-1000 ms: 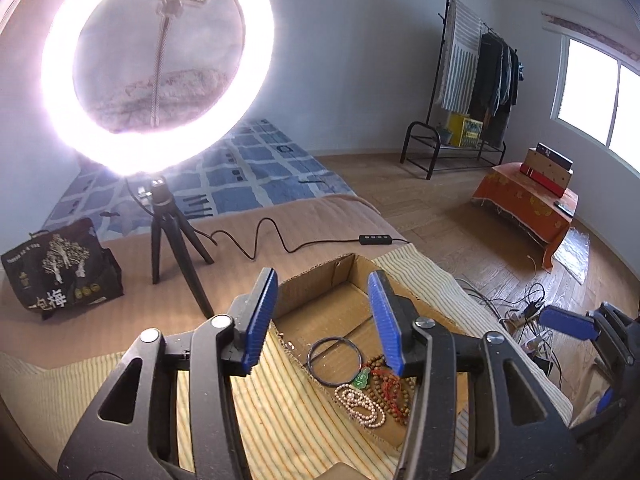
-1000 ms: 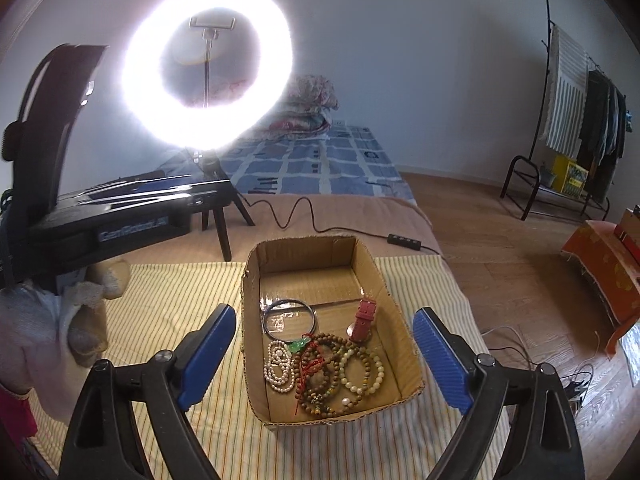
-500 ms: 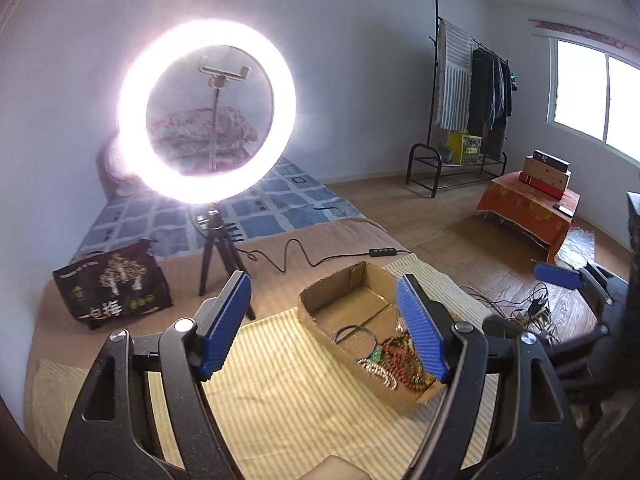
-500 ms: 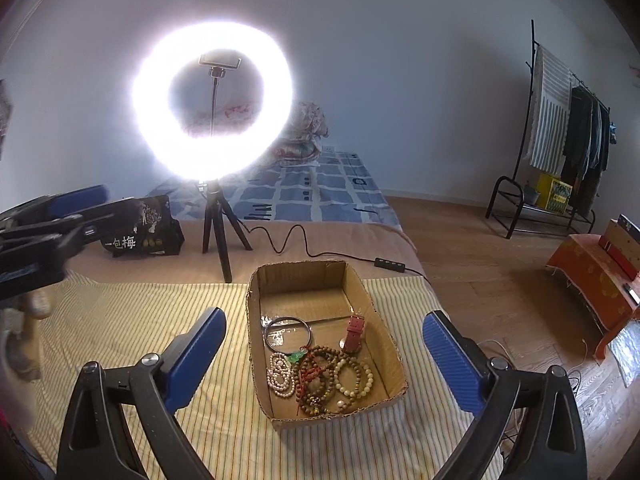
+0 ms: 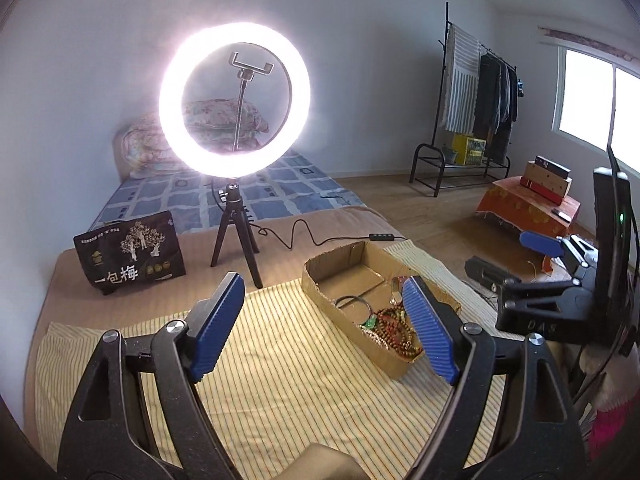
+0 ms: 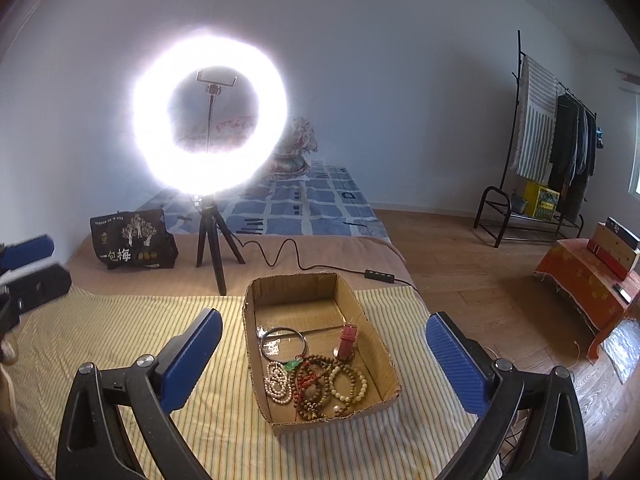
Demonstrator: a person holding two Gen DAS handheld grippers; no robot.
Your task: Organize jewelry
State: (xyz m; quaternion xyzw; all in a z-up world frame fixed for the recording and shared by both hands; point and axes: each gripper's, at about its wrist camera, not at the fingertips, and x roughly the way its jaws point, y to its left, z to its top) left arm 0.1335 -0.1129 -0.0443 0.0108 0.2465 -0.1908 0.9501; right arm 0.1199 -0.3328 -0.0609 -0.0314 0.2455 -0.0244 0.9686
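Hovering above the striped cloth [image 6: 120,344], the right gripper [image 6: 324,354] had its blue pads spread as wide as they go, with nothing clamped between them; the cardboard tray [image 6: 384,354] lay on the cloth below and ahead, framed by the two fingers. The left gripper [image 5: 324,322] was over the same cloth to the left of the tray, its jaws still opening and empty, with its right pad [image 5: 430,332] overlapping the tray's near corner in that view.

All the jewelry sat inside the tray, gathered at the near end. A thin metal bangle [image 6: 283,345] lay flat toward the middle, a red watch strap [image 6: 347,340] just to its right near the tray's right wall. Nearer the camera were a pearl bracelet [image 6: 277,381], a small green pendant [image 6: 293,366] on a red cord, a heap of brown wooden bead bracelets [image 6: 310,388], and a pale bead bracelet [image 6: 347,384]; the beads touched and overlapped one another. The far end of the tray was bare cardboard.

Behind the tray stood a lit ring light [image 6: 210,120] on a small tripod [image 6: 214,244], its cable running across the bed, and a black printed bag [image 6: 132,240] stood to the left.
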